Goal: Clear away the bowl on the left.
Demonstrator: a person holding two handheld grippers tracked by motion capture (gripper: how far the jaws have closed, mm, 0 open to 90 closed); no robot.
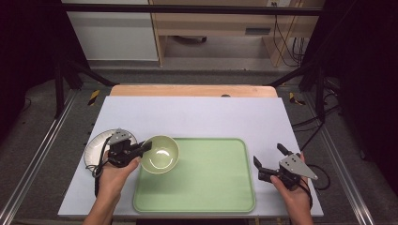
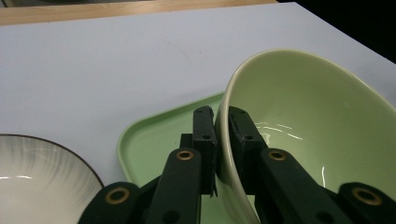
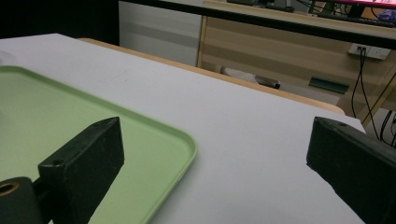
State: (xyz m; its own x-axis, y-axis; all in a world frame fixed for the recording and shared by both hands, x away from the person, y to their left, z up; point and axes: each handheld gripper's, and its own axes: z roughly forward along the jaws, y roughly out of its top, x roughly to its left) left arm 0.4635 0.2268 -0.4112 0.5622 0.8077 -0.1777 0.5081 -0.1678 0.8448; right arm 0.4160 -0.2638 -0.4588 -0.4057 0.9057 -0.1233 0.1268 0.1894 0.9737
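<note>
A pale green bowl (image 1: 160, 154) hangs over the left top corner of the green tray (image 1: 211, 187). My left gripper (image 1: 146, 147) is shut on the bowl's rim, one jaw inside and one outside. In the left gripper view the bowl (image 2: 308, 126) tilts to the right of the clamped jaws of my left gripper (image 2: 222, 122), with the tray corner (image 2: 144, 140) beneath. My right gripper (image 1: 268, 155) stands open just right of the tray, nothing between its fingers. In the right gripper view the right gripper (image 3: 215, 154) looks past the tray's corner (image 3: 184, 140).
A white plate with dark streaks (image 1: 96, 147) lies on the white table cover (image 1: 197, 117) left of the tray, under my left hand; its edge (image 2: 42, 177) shows in the left gripper view. Metal rails run along both sides of the table.
</note>
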